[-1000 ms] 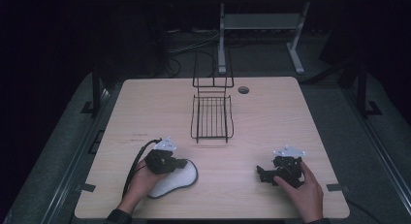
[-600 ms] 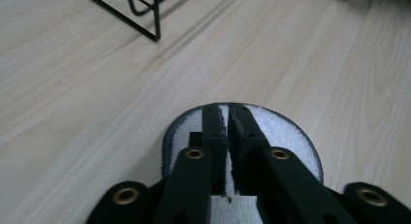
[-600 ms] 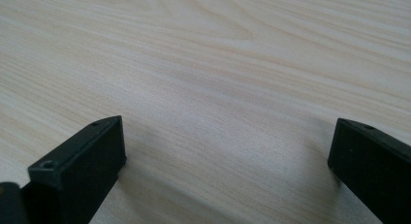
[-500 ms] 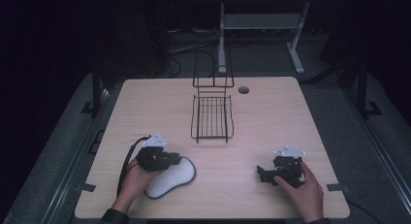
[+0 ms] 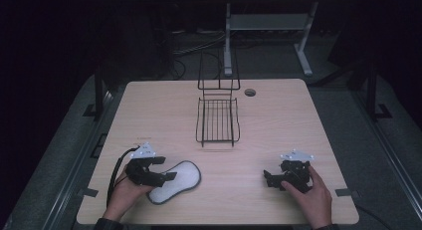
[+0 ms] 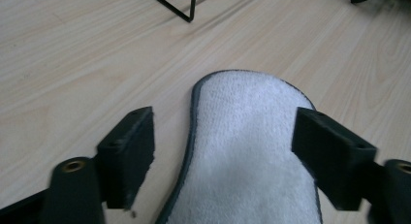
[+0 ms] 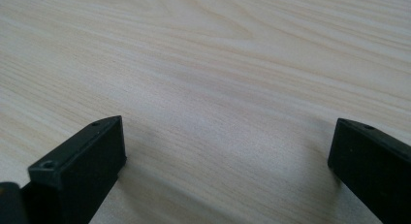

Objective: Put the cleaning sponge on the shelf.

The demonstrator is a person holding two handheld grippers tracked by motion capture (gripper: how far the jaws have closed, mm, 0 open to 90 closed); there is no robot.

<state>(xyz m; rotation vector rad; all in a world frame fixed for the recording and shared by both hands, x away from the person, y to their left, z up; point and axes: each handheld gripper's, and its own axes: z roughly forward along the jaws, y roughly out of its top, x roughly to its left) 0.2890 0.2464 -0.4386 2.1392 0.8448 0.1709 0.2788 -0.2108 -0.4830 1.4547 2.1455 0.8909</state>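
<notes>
A white terry pad [image 5: 178,181] shaped like an insole, with a dark edge, lies flat on the wooden table [image 5: 278,125] at the near left. My left gripper [image 5: 166,169] sits at its left end, and its jaws have just been opening. In the left gripper view the pad [image 6: 252,156] lies under and between the wide-apart jaws of my left gripper [image 6: 225,124], and neither pad presses on it. My right gripper [image 5: 267,179] rests at the near right, held by a hand. In its own view my right gripper [image 7: 228,132] is open over bare wood.
A black wire rack [image 5: 217,119] with an upright back stands at the table's middle, and its corner [image 6: 180,5] shows beyond the pad. A round cable hole [image 5: 250,92] is at the back. A metal stand [image 5: 263,26] rises behind the table.
My left gripper has let go of the white pad, opened its jaws and drawn back to the left. The pad stays on the table. The right gripper has not moved.
</notes>
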